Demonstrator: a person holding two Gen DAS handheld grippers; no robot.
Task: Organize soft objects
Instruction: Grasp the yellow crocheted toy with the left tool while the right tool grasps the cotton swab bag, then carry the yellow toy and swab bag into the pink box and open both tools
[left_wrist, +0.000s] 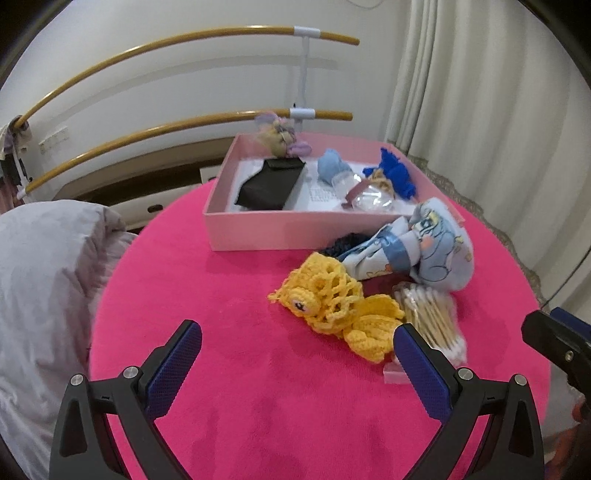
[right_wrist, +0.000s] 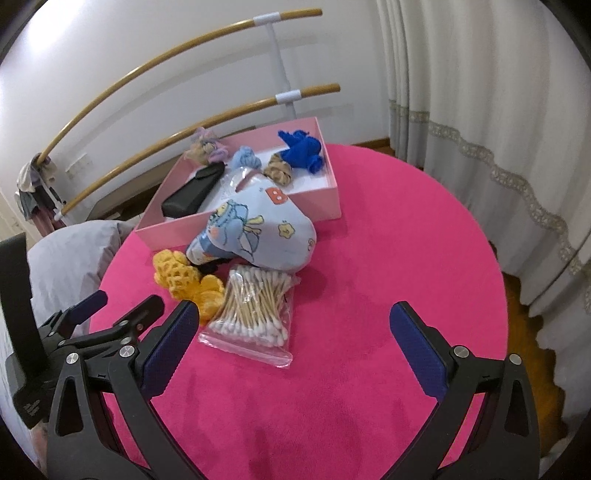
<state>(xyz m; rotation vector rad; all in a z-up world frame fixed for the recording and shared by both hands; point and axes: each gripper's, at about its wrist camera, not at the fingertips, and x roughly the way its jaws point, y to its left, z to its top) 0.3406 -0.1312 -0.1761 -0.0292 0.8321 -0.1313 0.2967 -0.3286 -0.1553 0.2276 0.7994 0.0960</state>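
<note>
The yellow crochet toy (left_wrist: 334, 308) lies on the pink tablecloth (left_wrist: 229, 369), just ahead of the left gripper (left_wrist: 299, 347) and toward its right finger, whose blue pad covers the toy's near end. From the right gripper (right_wrist: 295, 325) the same toy (right_wrist: 184, 280) sits ahead and to the left, beyond that gripper's left finger. Touching the toy on its right is a clear bag of cotton swabs (right_wrist: 255, 310), lying directly ahead of the right gripper and slightly left of its centre line. Beyond both rests a light blue printed pouch (right_wrist: 258, 232), leaning against the near wall of the pink box (right_wrist: 325, 206), with something dark tucked under it that cannot be made out.

Farther ahead of both grippers, the box holds a black case (left_wrist: 267, 182), a pale blue yarn piece (left_wrist: 330, 166), a royal blue knitted piece (left_wrist: 395, 171), a tan braided piece (right_wrist: 279, 170), a small tan and lilac plush (left_wrist: 279, 136) at the far wall, and some clear plastic (left_wrist: 369, 197).

Both grippers hover over the cloth with their jaws spread wide, gripping nothing. A grey cushion (left_wrist: 40, 280) lies off the left gripper's left side, and cream curtains (right_wrist: 480, 110) hang to the right.
</note>
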